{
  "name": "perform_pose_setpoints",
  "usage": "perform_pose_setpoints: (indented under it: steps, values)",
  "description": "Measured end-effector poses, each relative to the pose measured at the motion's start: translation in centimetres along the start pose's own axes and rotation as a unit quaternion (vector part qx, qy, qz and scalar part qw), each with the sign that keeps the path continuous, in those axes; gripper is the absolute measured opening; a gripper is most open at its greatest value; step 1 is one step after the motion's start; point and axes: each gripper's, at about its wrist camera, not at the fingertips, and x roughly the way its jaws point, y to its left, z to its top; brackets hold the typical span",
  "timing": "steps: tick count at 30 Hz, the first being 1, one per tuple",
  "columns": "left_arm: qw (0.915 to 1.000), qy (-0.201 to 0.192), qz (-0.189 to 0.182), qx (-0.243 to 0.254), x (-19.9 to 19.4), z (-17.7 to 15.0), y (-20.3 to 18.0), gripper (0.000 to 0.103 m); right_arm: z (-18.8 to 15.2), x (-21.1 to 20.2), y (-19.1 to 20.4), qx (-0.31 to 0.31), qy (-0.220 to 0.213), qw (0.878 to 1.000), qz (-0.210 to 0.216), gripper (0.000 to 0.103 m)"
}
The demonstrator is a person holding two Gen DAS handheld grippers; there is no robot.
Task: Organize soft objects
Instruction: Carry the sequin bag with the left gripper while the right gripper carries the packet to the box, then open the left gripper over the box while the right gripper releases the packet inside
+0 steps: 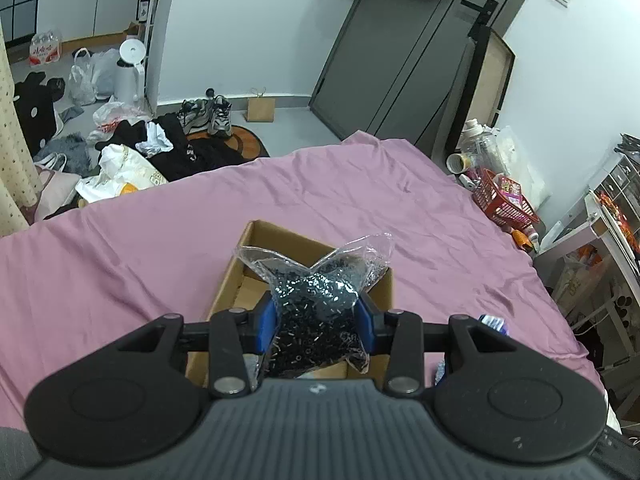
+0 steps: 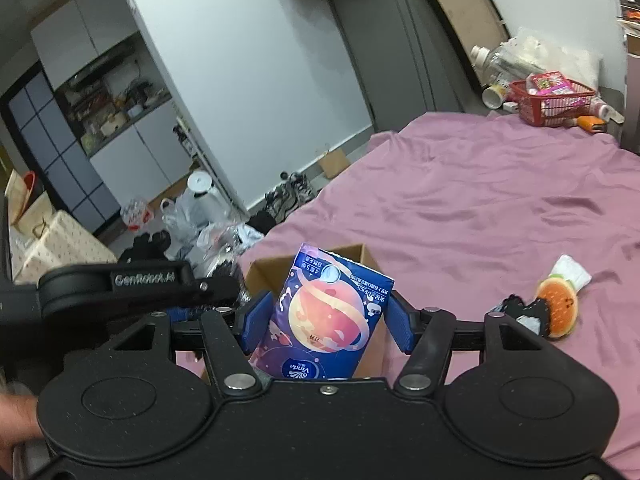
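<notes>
A pink bed sheet (image 1: 400, 208) fills the middle of both views, with a cluttered floor at upper left and a red basket (image 2: 554, 102) at upper right. An open cardboard box (image 1: 256, 248) sits on the sheet at lower centre. The left gripper (image 1: 318, 322) is clamped on a clear bag (image 1: 316, 304) of dark bits, held over the box. The right gripper (image 2: 326, 318) holds a blue tissue pack (image 2: 326, 316) between its pads, also over the box. A burger toy (image 2: 558, 306) lies on the sheet at right, well apart. Both items appear ready to drop; next, lower each inside the walls and open the jaws.
</notes>
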Motion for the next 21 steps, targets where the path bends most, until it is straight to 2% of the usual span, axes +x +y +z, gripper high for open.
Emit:
perform_pose_setpoints:
  steps: [10, 17, 21]
  values:
    - [0.9992, 0.035, 0.008, -0.018, 2.1, -0.1, 2.2, 0.041, -1.2, 1.8, 2.2, -0.010, 0.040, 0.999, 0.017, 0.060]
    - [0.9971, 0.062, 0.016, -0.041, 3.1, 0.2, 3.9, 0.052, -1.8, 3.3, 2.6, -0.005, 0.070, 0.997, 0.019, 0.060]
    - [0.9972, 0.060, 0.014, -0.043, 2.7, 0.4, 4.1, 0.053, -1.9, 3.7, 2.4, 0.007, 0.078, 0.997, 0.023, 0.060]
